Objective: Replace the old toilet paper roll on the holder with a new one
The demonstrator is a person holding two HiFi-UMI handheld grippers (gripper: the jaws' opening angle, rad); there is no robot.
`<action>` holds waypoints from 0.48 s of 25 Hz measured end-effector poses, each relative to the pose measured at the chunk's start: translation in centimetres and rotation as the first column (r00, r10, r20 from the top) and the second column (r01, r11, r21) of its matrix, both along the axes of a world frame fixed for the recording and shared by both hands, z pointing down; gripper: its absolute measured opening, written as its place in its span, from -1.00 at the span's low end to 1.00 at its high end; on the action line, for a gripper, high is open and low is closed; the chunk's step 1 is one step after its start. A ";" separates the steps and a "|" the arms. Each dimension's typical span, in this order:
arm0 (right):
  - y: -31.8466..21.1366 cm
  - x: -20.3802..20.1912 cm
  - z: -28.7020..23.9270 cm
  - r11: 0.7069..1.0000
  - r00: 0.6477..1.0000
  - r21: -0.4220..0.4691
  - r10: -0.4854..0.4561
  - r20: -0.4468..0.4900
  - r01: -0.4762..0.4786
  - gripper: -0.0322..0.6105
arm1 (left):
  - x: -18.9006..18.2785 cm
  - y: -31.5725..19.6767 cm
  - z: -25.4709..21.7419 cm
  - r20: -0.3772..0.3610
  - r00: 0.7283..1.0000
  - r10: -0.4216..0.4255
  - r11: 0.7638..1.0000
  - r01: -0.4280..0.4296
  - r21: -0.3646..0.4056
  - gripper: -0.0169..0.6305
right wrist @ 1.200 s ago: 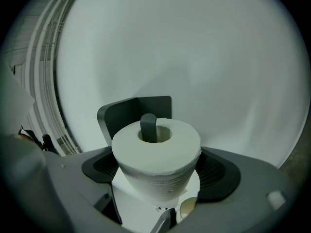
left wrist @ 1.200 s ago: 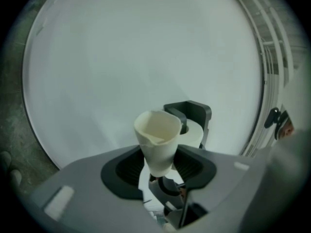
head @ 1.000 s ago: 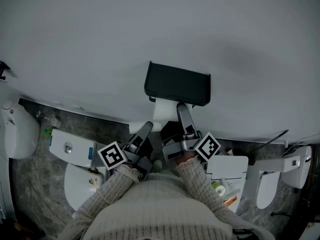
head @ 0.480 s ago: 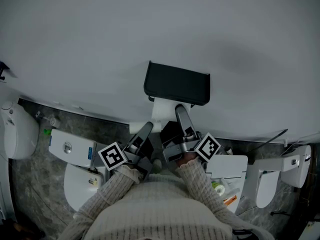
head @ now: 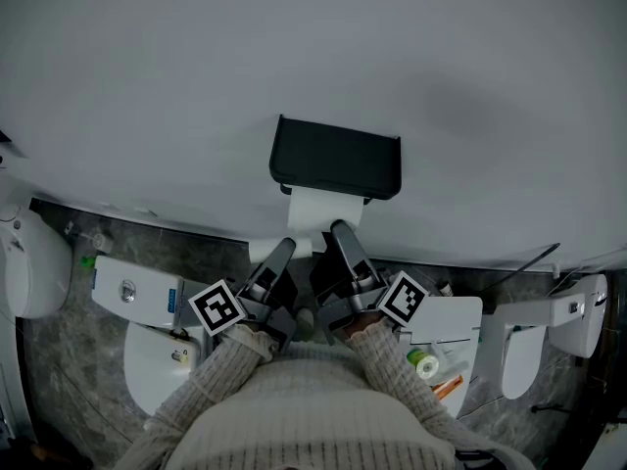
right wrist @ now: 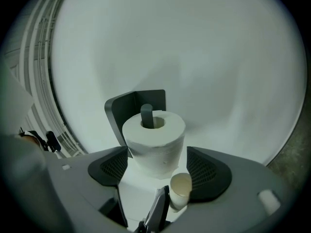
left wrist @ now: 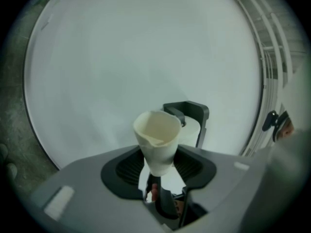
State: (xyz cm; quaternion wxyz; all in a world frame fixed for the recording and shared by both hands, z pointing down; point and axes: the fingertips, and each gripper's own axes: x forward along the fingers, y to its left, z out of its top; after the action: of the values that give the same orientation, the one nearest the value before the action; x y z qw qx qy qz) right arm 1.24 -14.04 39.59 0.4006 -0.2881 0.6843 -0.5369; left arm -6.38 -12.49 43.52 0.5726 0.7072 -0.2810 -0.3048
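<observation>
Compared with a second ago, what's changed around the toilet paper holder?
The right gripper has drawn back down from the black holder toward the person. Its jaws have just been closing, without gripping the new roll, which sits on the holder's peg just ahead of them. Nothing was picked up. The left gripper stayed put, clamped on the empty cardboard tube.

Head view was dim, grey, shadows soft. Gripper views were brighter, fisheye-bent, corners black; wall (right wrist: 204,52) beyond fingers (right wrist: 210,173) evenly lit.
</observation>
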 end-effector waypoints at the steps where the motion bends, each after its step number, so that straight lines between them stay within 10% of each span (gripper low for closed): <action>1: 0.3 -0.1 0.0 1.000 1.000 0.004 -0.006 -0.005 0.006 0.19 | 0.1 0.1 -0.1 0.000 1.000 0.004 1.000 -0.004 0.003 -0.39; 12: 4.5 0.9 -0.1 0.998 0.994 0.050 -0.040 -0.100 0.046 -0.85 | 2.0 1.7 -0.7 -0.002 0.998 0.057 0.998 -0.057 0.017 -0.39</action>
State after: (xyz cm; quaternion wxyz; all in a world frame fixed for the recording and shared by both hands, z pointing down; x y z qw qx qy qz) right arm 2.15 -9.56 39.47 0.3617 -0.2891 0.7232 -0.5124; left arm -4.38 -10.82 42.86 0.5754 0.7194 -0.2574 -0.2919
